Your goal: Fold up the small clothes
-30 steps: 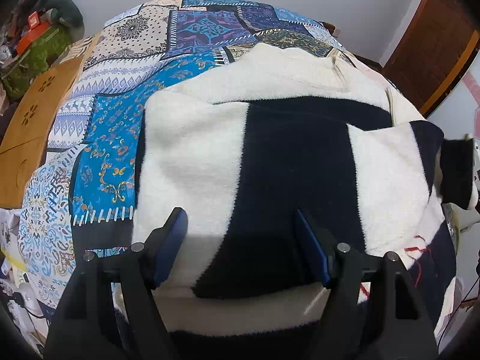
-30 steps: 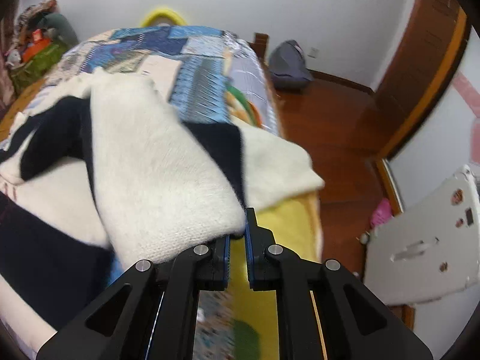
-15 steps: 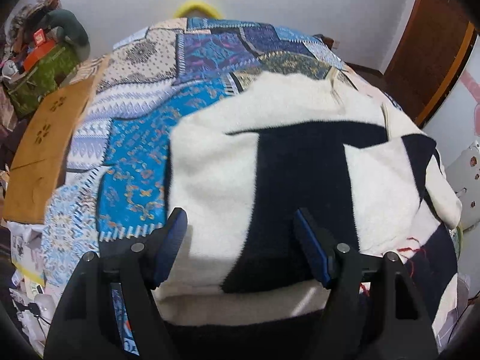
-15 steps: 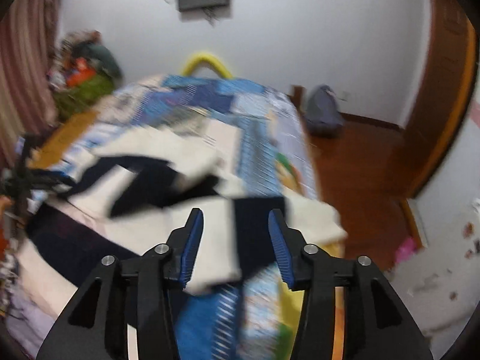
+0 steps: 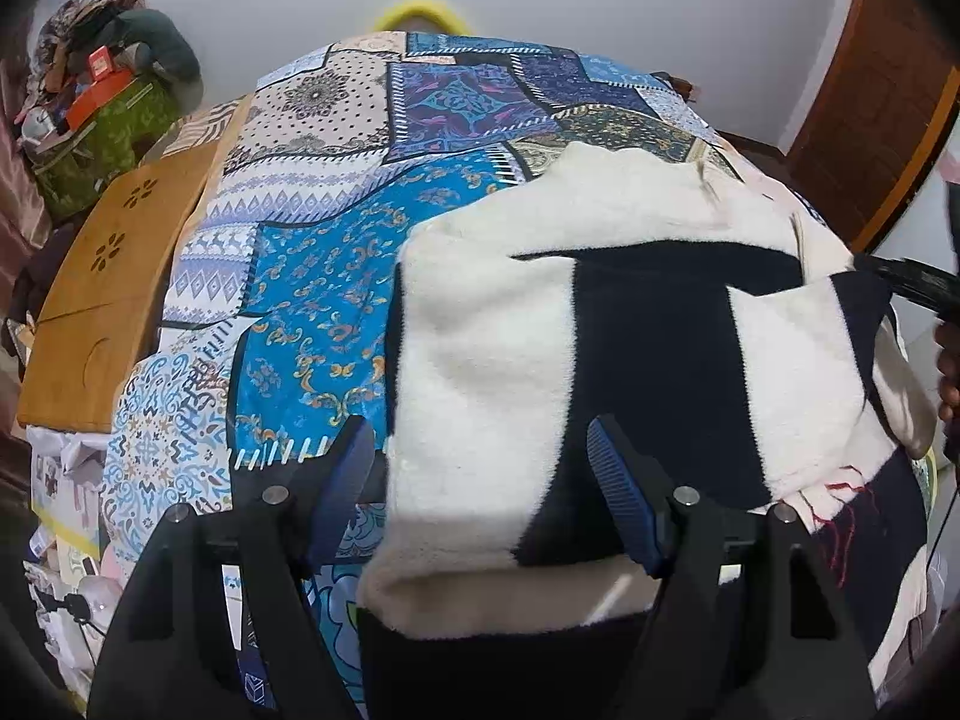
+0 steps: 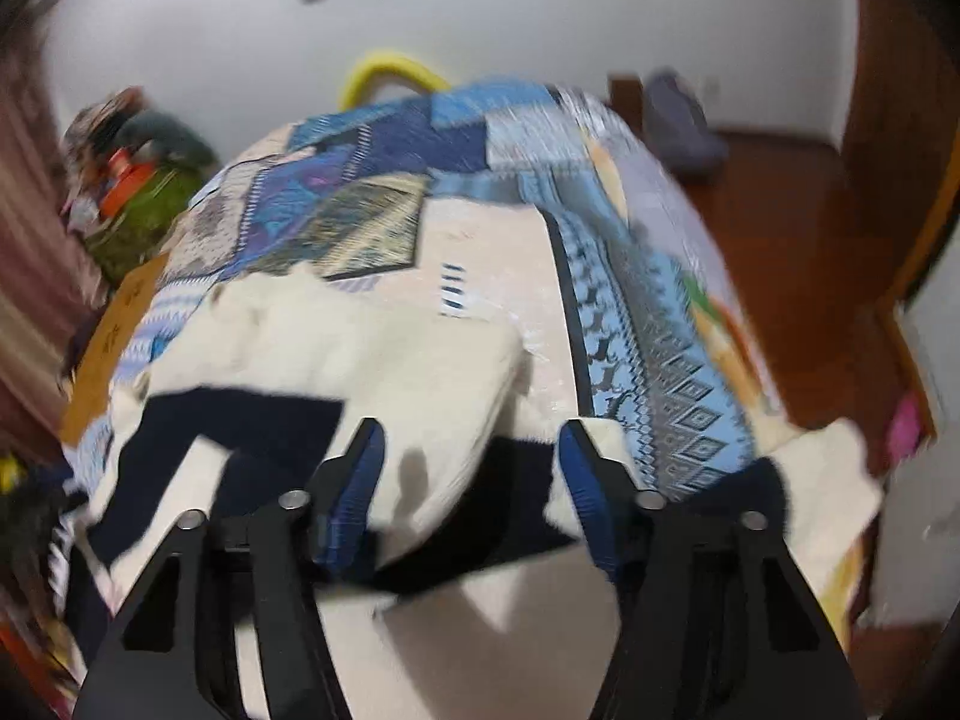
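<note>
A fuzzy cream and navy-black block-patterned garment (image 5: 600, 348) lies partly folded on a patchwork bedspread (image 5: 336, 276). My left gripper (image 5: 480, 492) is open and empty, hovering over the garment's near edge. In the right wrist view the same garment (image 6: 360, 372) lies below my right gripper (image 6: 471, 480), which is open and empty above the folded cream part. That view is motion-blurred. The right gripper's body shows at the right edge of the left wrist view (image 5: 918, 288).
A wooden lap tray (image 5: 108, 288) lies at the bed's left side. A green box with clutter (image 5: 102, 132) stands beyond it. A yellow bed frame (image 5: 417, 9) is at the far end. Wooden floor with a grey bag (image 6: 684, 120) lies to the right.
My right gripper opened and let go of the cream fold, which dropped onto the garment, then moved in over it. My left gripper stayed open and drifted slightly back and left.
</note>
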The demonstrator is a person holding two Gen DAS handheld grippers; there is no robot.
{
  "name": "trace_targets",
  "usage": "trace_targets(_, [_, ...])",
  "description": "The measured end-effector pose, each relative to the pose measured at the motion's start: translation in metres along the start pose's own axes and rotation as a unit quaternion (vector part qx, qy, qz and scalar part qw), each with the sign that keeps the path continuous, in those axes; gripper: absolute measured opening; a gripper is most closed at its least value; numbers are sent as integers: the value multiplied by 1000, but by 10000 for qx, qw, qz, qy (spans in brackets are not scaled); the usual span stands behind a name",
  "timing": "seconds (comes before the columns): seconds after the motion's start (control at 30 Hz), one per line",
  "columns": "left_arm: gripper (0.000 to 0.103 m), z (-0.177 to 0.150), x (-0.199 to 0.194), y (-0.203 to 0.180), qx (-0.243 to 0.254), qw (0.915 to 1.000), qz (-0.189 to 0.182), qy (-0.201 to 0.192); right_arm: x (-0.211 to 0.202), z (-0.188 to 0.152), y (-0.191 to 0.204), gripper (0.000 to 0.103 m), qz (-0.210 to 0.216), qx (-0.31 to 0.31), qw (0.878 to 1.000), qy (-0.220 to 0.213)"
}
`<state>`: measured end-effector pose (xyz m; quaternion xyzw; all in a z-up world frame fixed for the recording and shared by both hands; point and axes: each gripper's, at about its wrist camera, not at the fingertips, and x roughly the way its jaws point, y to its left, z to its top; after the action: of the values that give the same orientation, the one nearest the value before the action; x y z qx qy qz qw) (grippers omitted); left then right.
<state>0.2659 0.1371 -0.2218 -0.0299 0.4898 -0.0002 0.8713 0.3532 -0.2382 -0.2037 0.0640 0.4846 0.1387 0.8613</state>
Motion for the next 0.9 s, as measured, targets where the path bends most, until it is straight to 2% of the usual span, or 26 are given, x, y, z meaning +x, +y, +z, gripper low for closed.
trace_targets(0.03, [73, 1, 1, -2, 27, 10000, -1, 3, 7, 1, -3, 40, 36, 75, 9999, 104])
trace_targets(0.1, [73, 2, 4, -9, 95, 9999, -33, 35, 18, -1, -5, 22, 95, 90, 9993, 347])
trace_targets(0.17, [73, 4, 6, -17, 154, 9998, -97, 41, 24, -6, -2, 10, 136, -2, 9984, 549])
trace_targets(0.2, [73, 5, 6, -22, 188, 9997, -129, 40, 23, -8, 0, 7, 99, -90, 9984, 553])
trace_targets(0.33, [73, 2, 12, -38, 407, 9989, -197, 113, -4, -14, 9, 6, 39, -511, 9980, 366])
trace_targets(0.43, [73, -3, 23, -49, 569, 9981, -65, 246, -39, -18, 12, 6, 78, -695, 9974, 194])
trace_targets(0.6, [73, -4, 25, -44, 343, 9990, -146, 259, -96, -23, 14, 6, 126, -909, 9958, 6])
trace_targets(0.7, [74, -5, 25, -42, 301, 9990, -167, 277, -114, -24, 10, 6, 169, -798, 9967, -46])
trace_targets(0.9, [74, -6, 23, -46, 358, 9990, -67, 257, -117, -15, -21, 6, -124, -103, 9994, -320])
